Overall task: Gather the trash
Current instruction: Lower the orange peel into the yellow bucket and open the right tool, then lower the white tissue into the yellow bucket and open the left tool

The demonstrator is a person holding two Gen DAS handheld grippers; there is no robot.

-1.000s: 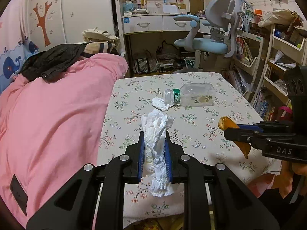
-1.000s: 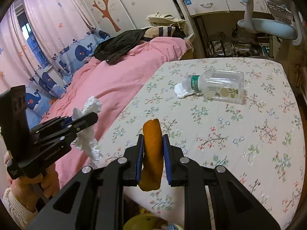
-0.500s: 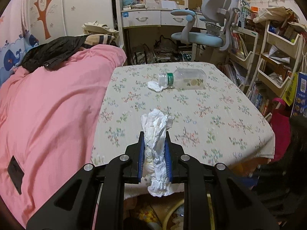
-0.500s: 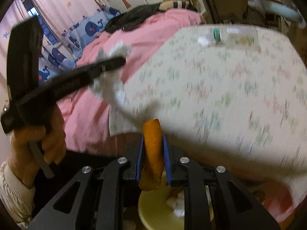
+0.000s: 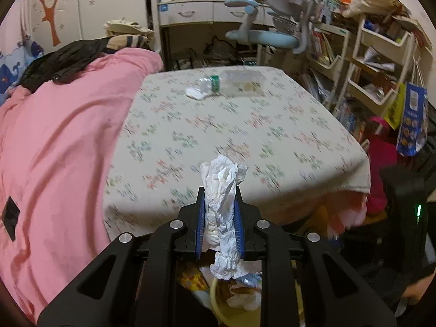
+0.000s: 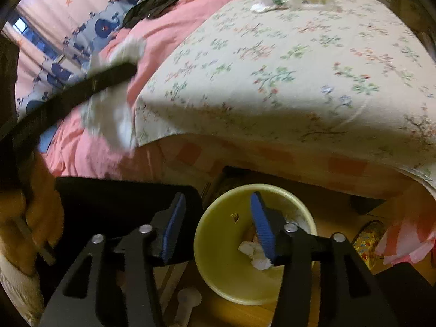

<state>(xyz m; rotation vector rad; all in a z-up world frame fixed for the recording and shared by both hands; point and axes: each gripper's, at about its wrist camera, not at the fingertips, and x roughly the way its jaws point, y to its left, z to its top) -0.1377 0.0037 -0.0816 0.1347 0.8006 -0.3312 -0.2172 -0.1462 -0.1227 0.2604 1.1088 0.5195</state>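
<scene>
My left gripper [image 5: 219, 209] is shut on a crumpled white tissue [image 5: 222, 218], held off the table's near edge above a yellow trash bin [image 5: 239, 308]. My right gripper [image 6: 218, 226] is open and empty, low over the yellow bin [image 6: 226, 259], which holds white scraps on the floor in front of the table. The left gripper with its tissue [image 6: 109, 114] shows blurred at the left of the right wrist view. A clear plastic bottle [image 5: 239, 83] with a green label lies at the far side of the table, a small white tissue [image 5: 194, 92] by its cap.
The floral-cloth table [image 5: 245, 136] stands beside a bed with a pink cover [image 5: 54, 141] on the left. An office chair [image 5: 275, 32], a desk and cluttered shelves [image 5: 381, 62] stand behind and to the right. A black box [image 5: 406, 207] is at the right.
My right gripper has dropped below the table edge, opened and let go of the orange peel over the bin. My left gripper has pulled back off the table with the tissue.
</scene>
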